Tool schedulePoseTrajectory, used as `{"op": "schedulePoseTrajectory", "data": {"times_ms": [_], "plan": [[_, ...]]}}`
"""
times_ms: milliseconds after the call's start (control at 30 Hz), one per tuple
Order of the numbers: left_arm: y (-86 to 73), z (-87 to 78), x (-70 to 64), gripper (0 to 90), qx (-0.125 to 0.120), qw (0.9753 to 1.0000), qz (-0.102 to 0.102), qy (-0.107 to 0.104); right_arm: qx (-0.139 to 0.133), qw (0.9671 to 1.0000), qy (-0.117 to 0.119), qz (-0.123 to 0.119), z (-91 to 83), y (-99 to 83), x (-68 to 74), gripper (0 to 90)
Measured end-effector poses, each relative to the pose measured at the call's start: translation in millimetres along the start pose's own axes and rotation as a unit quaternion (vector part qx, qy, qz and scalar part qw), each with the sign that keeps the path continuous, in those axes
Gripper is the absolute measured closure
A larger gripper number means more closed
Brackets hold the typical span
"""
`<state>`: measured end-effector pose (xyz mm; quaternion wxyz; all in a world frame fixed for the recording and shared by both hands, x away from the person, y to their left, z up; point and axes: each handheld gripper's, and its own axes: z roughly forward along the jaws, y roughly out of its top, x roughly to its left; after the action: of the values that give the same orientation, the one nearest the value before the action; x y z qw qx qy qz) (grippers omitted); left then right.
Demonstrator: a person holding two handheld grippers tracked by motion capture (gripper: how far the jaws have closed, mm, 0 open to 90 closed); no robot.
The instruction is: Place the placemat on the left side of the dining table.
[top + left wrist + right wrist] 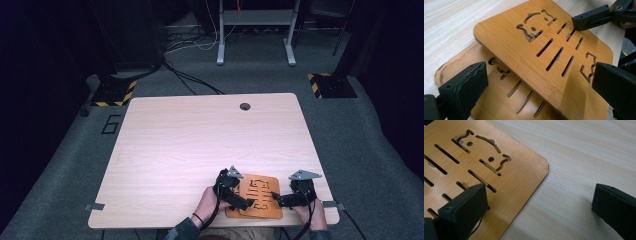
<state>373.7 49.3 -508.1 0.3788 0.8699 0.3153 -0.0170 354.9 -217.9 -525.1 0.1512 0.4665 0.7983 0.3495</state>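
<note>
2 bamboo trivets lie stacked at the near edge of the desk (200,130), the top trivet (541,52) skewed across the bottom trivet (499,100) so that the lower one sticks out on one side. Both are thin boards cut with slots and a cat-like outline.

The left hand-held gripper (246,202) hangs over the stack with its jaws spread wide, holding nothing; 1 jaw sits above the exposed part of the lower board, the other beyond the far side of the upper one. The right hand-held gripper (276,197) is also open and empty, 1 jaw over the upper trivet's slotted area, the other out over bare wood beside its rounded corner.

The likely trouble is in separating them. The boards are flat and thin (little edge to bite on), so a jaw closing from the side may catch both at once, or skate over the top and push the stack rather than lift it. Since the stack sits close to the desk's near edge, a shove toward the person could send a board off. A jaw tip could also snag in a slot and twist the top board.
</note>
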Motion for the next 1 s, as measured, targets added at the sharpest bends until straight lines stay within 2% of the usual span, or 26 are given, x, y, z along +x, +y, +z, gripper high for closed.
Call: {"op": "schedulePoseTrajectory", "data": {"times_ms": [233, 333, 500, 633, 767, 867, 1000], "plan": [[3.7, 5.0, -4.1, 0.2, 0.001, 1.0, 0.0, -0.004, -0.001, 1.0, 0.001, 0.001, 0.0, -0.1, 0.0, 0.0], [5.3, 6.1, -6.1, 0.1, 0.006, 1.0, 0.003, 0.002, -0.001, 1.0, 0.0, 0.0, 0.1, -0.1, -0.5, 0.0], [6.6, 5.5, -5.9, 0.3, 0.002, 1.0, -0.004, -0.002, -0.001, 1.0, -0.001, 0.001, 0.0, -0.1, -0.5, 0.0], [11.2, 0.2, -8.2, 0.7, 0.0, 1.0, 0.001, -0.002, -0.003, 1.0, -0.001, 0.006, -0.6, -0.4, -1.5, 0.0], [16.9, -5.4, -10.7, 4.0, -0.005, 0.9999, 0.008, 0.004, -0.007, 0.9998, 0.005, 0.015, -1.5, -1.0, -3.4, 0.0], [20.3, -7.8, -11.6, 6.3, -0.007, 0.9999, 0.006, 0.006, -0.008, 0.9997, 0.007, 0.02, -2.3, -1.4, -4.4, 0.0], [23.5, -10.9, -11.4, 12.7, -0.005, 0.9999, 0.008, 0.013, -0.011, 0.9996, 0.005, 0.024, -2.7, -1.8, -5.2, 0.0]]}}
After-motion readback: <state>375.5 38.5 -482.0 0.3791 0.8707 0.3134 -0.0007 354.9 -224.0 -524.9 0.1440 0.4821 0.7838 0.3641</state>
